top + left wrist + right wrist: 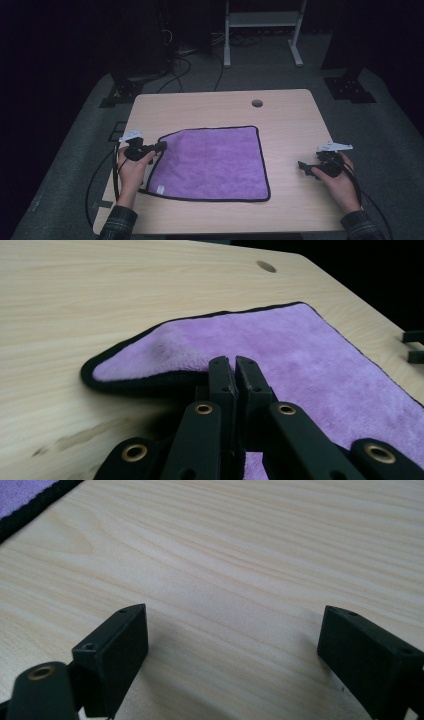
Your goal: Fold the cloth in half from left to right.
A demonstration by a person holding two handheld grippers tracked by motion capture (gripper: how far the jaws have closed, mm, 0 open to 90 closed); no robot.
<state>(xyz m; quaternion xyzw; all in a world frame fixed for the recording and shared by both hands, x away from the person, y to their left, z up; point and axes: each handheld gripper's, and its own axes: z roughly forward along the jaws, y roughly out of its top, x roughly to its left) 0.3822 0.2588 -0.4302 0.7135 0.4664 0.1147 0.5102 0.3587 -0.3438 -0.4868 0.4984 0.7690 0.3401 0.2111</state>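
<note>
On a light wooden table [290, 120] in a dark room, the purple towel [215, 162] lies flat, its long axis across the table. The left gripper [232, 362] pinches the towel's far-left corner; the right gripper [232, 645], beside the towel, gapes wide and empty.

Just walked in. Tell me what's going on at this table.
A person works at a wooden table with a gripper in each hand. The left gripper is shut on the far left corner of a purple cloth, which is slightly raised while the rest lies flat. The right gripper is open above bare wood, apart from the cloth. Nothing is folded yet.

purple cloth [212, 162] flat on table [290, 120], left gripper [159, 146] at its corner
</note>
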